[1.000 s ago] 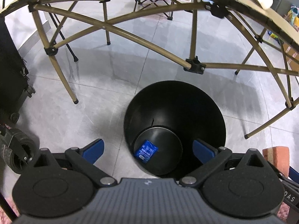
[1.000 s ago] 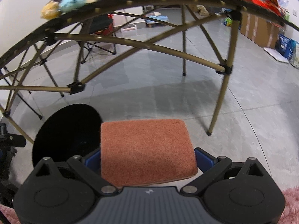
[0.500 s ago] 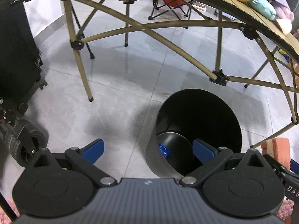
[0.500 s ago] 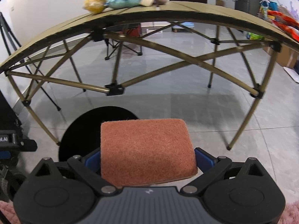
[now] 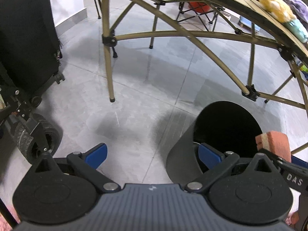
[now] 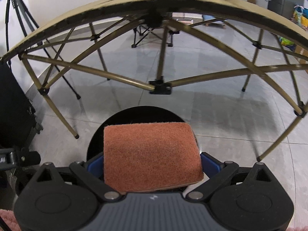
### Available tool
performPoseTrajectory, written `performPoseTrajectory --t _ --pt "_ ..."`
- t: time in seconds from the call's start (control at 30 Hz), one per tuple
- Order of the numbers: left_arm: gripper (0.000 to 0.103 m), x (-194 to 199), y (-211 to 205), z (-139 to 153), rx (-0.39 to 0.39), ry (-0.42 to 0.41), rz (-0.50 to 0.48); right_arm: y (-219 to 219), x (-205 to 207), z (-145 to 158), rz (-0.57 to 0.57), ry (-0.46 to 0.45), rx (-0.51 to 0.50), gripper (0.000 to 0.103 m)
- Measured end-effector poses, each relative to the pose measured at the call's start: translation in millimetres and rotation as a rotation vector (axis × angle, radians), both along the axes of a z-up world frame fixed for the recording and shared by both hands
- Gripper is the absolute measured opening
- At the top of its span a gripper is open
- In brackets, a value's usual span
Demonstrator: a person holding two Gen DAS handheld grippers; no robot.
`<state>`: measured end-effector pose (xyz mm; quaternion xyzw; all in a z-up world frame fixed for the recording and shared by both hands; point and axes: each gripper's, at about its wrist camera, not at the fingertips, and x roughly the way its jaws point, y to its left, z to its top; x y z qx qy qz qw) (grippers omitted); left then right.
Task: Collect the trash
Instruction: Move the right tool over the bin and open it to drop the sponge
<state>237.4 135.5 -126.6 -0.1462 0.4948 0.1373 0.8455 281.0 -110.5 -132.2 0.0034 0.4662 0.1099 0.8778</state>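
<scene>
The right gripper [image 6: 153,163] squeezes the orange sponge [image 6: 152,154] by its sides, right above the black bin [image 6: 96,140]. It looks soft and light (squashy). The left gripper [image 5: 152,154] is wide open, holding nothing.

1. Rust-orange fibrous scouring sponge [image 6: 152,156], pale yellow foam layer at its edge.
2. Matte black cylindrical trash bin [image 5: 182,154].
3. Tongs [image 5: 152,154]: blue pads, black linkage.
4. Grey tiled floor [image 5: 134,88].
5. Olive-tan folding tabletop [image 6: 80,17] and legs.

Folding table [image 6: 80,25] holding plush toys [image 5: 277,5]; black suitcase [image 5: 25,38] left; camp chair [image 5: 198,9] behind
</scene>
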Motion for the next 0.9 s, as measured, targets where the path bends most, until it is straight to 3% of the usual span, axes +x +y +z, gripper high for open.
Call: performPoseTrajectory --t 0.47,0.9 --pt "0.103 1 17 -12 0.018 0.035 0.027 35 31 -27 0.032 0.104 0.0 0.1" --pt "0.103 -2 24 -14 0.009 0.04 0.036 43 38 -37 0.041 0.118 -0.023 0.101"
